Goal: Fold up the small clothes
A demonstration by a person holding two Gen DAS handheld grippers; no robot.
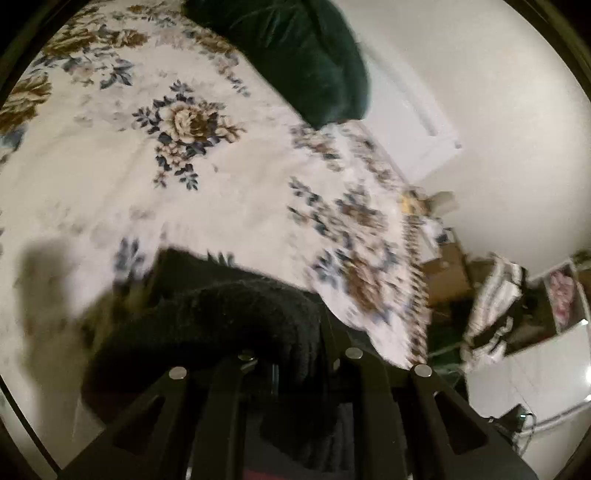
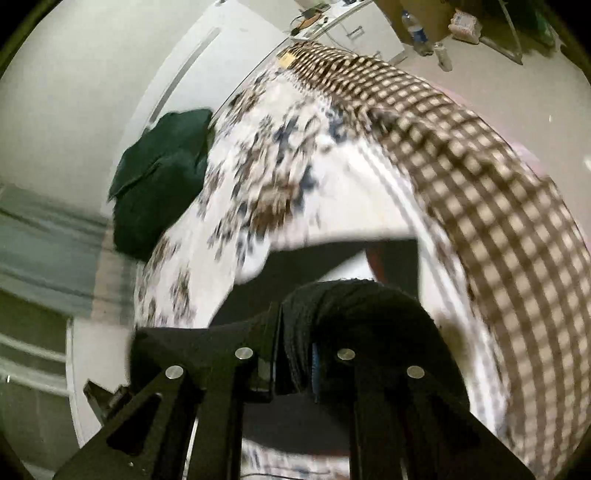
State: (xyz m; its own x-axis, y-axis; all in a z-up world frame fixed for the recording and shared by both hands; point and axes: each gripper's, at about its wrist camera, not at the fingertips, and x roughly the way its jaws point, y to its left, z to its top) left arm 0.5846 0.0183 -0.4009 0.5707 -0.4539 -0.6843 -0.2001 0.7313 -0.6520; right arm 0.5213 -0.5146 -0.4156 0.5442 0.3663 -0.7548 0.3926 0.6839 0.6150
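A black knitted garment is the one piece of clothing in hand, and it is bunched up between the fingers of both tools. In the left wrist view it bulges out over the left gripper, whose jaws are drawn narrow and pinch the fuzzy cloth; a flat, blurred part of it hangs ahead and to the left of the fingers. In the right wrist view the same black garment arches over the right gripper, whose jaws are likewise nearly together with a thick fold of cloth squeezed between them. Both views are smeared by motion.

Beyond the garment, past the fingertips, lies one bed cover, white with blue and brown flower bunches. A checked brown and cream cloth borders it to the right of the right gripper. One dark green cushion sits at the far edge of the bed, well ahead of the left gripper. One plastic bottle stands on the floor far off at the top of the right view; its label is too small to read. No writing or brand can be read anywhere.
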